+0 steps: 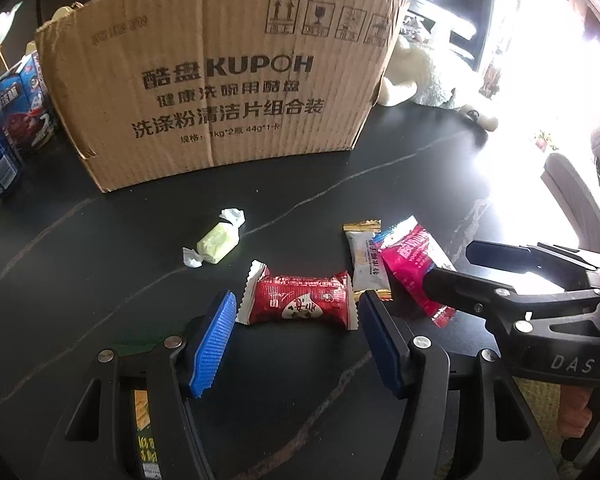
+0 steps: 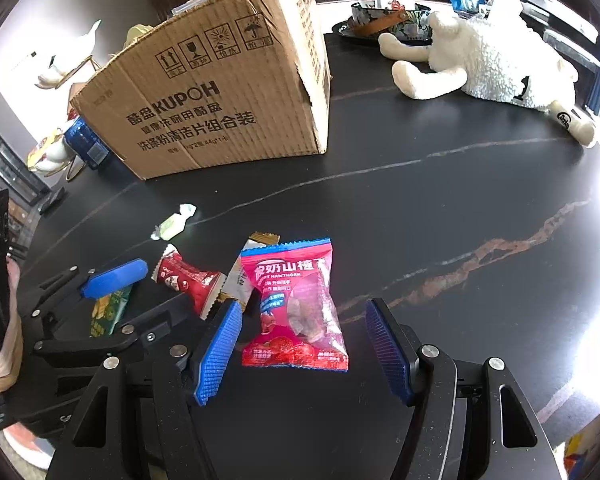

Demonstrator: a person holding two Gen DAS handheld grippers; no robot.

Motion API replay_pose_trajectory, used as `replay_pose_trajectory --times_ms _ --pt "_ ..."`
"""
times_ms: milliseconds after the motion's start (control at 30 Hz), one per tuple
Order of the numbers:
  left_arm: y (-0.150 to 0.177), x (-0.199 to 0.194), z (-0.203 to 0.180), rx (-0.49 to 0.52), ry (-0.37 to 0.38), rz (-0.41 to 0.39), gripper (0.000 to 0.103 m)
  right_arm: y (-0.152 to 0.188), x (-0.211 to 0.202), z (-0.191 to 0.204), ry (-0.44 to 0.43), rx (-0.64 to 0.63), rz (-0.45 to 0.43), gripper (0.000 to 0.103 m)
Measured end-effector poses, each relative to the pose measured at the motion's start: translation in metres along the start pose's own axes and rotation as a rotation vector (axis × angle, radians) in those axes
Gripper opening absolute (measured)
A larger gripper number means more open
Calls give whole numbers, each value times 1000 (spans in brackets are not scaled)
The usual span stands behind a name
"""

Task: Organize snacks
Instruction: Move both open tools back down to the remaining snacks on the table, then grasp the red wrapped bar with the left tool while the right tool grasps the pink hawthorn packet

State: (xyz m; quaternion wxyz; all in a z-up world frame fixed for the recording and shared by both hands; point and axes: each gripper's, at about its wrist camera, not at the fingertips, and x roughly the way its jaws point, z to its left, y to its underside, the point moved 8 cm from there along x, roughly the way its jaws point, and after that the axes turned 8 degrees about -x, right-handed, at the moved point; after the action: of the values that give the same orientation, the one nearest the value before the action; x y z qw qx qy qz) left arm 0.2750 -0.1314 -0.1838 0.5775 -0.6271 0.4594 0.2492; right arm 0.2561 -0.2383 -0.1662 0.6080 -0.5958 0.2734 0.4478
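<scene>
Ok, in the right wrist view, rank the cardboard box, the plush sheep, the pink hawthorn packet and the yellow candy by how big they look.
1. cardboard box
2. plush sheep
3. pink hawthorn packet, though nearest the camera
4. yellow candy

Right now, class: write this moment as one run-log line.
left gripper: open, over red snack packet | right gripper: open, over pink hawthorn snack bag | brown cardboard box: behind

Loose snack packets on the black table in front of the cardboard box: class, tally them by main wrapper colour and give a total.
Red: 1, the red packet
Pink: 1, the pink hawthorn packet
White with gold ends: 1, the white packet
Pale yellow: 1, the yellow candy
Green: 1, the green packet
Total: 5
</scene>
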Motion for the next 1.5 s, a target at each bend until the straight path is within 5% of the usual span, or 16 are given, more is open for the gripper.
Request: replay_pose_trajectory --times_ms 433,867,1500 --pt "-1 10 8 -31 14 4 60 2 12 1 -2 3 23 65" --pt "2 4 9 -60 36 -15 53 3 15 8 -30 -11 18 40" --pt "-5 -22 5 -62 24 -79 49 -4 -6 13 -33 -25 -76 39"
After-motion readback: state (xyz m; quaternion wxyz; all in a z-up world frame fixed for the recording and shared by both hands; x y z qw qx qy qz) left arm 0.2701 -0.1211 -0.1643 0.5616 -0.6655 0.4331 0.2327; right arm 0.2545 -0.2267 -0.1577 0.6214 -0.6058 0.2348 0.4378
